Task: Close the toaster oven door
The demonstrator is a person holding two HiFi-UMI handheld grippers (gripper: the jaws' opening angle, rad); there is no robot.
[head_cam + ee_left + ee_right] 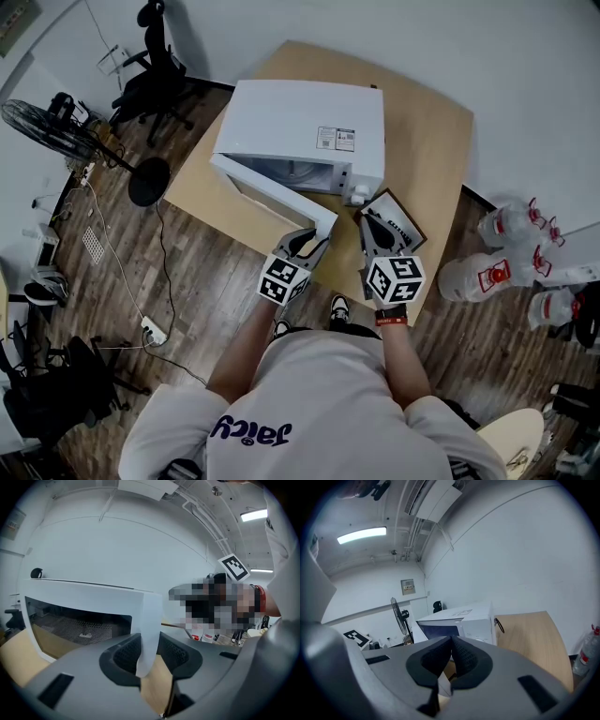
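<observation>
Door (279,192) open, gripped at its free edge

Left gripper (306,246) was clamped on the door's outer edge. The oven (300,117) sat mid-table (436,150). Right gripper (379,234) hung beside it, jaws together, empty. Risk: the thin-edge grip could slip mid-swing, or a hard push could shove the oven backward.

A light wooden table (441,141) stands on plank floor (216,281), a black office chair (150,80) and standing fan (39,124) to its left, a white power strip (152,330) nearer, large water bottles (506,228) to its right.
</observation>
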